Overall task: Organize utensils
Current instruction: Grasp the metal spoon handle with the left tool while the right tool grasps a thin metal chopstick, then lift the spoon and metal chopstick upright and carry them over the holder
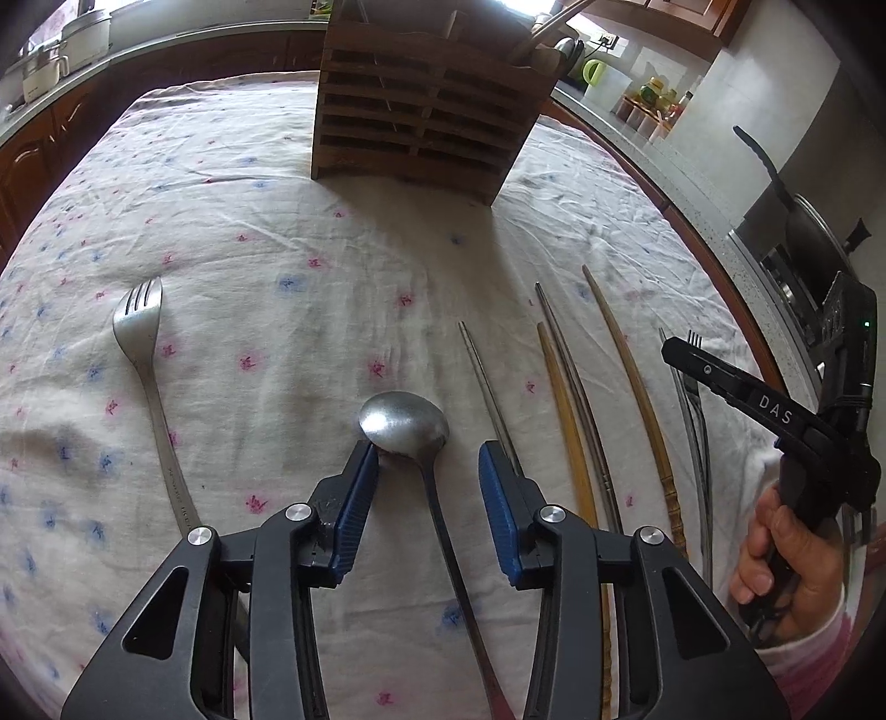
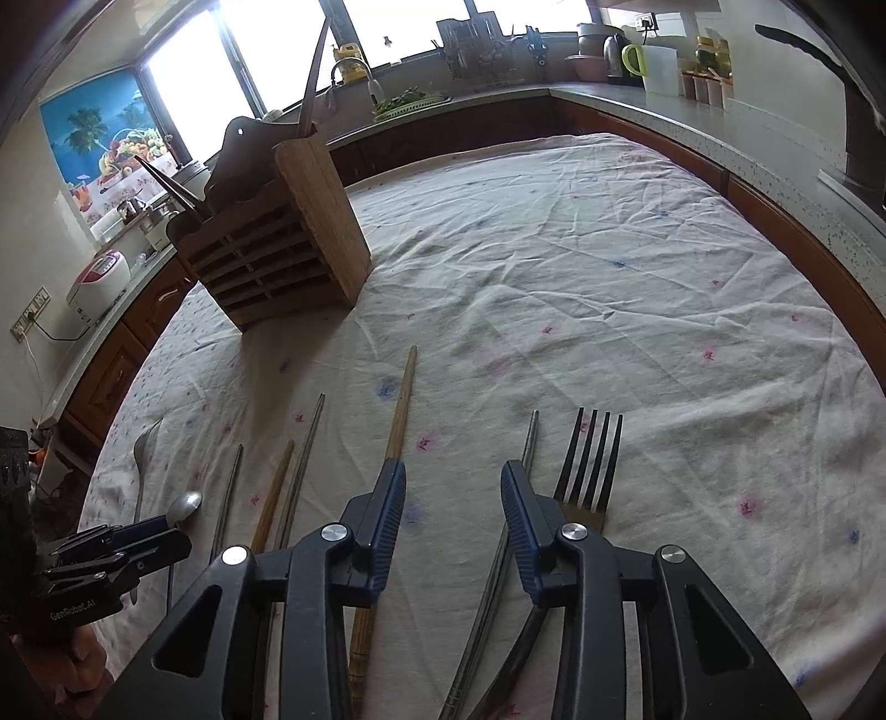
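A wooden utensil holder (image 1: 426, 105) stands at the far side of the cloth-covered table (image 1: 277, 232); it also shows in the right wrist view (image 2: 277, 243) with a few utensils in it. My left gripper (image 1: 427, 459) is open, low over the table, its fingers either side of a steel spoon (image 1: 407, 423). A steel fork (image 1: 141, 327) lies to the left. Several wooden and metal chopsticks (image 1: 565, 376) lie to the right. My right gripper (image 2: 451, 482) is open and empty above a metal chopstick (image 2: 529, 443), between a wooden chopstick (image 2: 401, 410) and a dark fork (image 2: 590, 459).
Kitchen counters ring the table: pots at the left (image 1: 66, 44), a pan on a stove at the right (image 1: 808, 232), a rice cooker (image 2: 99, 282), kettle and jars (image 2: 637, 61). The right half of the cloth (image 2: 664, 304) holds nothing.
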Tool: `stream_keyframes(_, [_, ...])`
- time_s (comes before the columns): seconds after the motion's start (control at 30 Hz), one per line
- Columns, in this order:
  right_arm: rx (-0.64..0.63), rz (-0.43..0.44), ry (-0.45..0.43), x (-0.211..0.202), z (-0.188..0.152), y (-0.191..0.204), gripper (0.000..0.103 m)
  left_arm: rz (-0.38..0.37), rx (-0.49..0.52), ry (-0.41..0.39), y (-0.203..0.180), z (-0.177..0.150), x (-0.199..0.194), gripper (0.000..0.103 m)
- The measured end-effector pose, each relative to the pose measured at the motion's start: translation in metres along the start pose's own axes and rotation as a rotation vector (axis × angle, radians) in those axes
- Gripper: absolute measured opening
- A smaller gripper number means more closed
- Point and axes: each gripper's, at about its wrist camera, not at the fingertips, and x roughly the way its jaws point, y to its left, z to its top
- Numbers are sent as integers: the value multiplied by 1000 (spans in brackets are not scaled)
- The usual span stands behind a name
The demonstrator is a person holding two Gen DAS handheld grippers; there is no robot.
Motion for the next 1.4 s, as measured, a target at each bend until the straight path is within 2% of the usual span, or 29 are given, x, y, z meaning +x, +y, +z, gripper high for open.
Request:
stream_keyframes(0.2, [-4, -45, 26, 12, 7, -9, 35, -6, 9, -3, 0, 6, 4, 36])
stream_keyframes(0.4, [-77, -108, 25, 20, 10, 2, 30, 2, 24, -3, -3, 6, 5, 36])
stream_keyframes(0.47, [-97, -139, 23, 20, 9, 5, 22, 11, 35, -11, -4, 4, 5, 36])
stream_keyframes(0.53, [-110, -156, 23, 21, 10, 6, 16, 33, 47, -25, -6, 3, 6, 30])
stream_keyframes(0.63, [-116, -156, 22, 21, 10, 7, 7, 27, 43, -33, -3, 3, 5, 24])
stream_keyframes(0.67, [-114, -150, 21, 21, 10, 7, 7, 19, 41, -26, -2, 3, 6, 5])
stream_keyframes(0.7, [-102, -133, 22, 20, 10, 7, 6, 0, 30, -12, 0, 3, 7, 4])
stream_keyframes(0.9, [-50, -33, -6, 3, 12, 11, 4, -35, -2, -14, 5, 0, 0, 2])
stream_keyframes(1.07, [-15, 39, -43, -20, 16, 13, 4, -64, -19, -45, 8, 0, -16, 2])
stream_keyframes(1.4, [-15, 85, -147, -70, 20, 20, 4, -101, -15, -134, 2, 1, -57, 2])
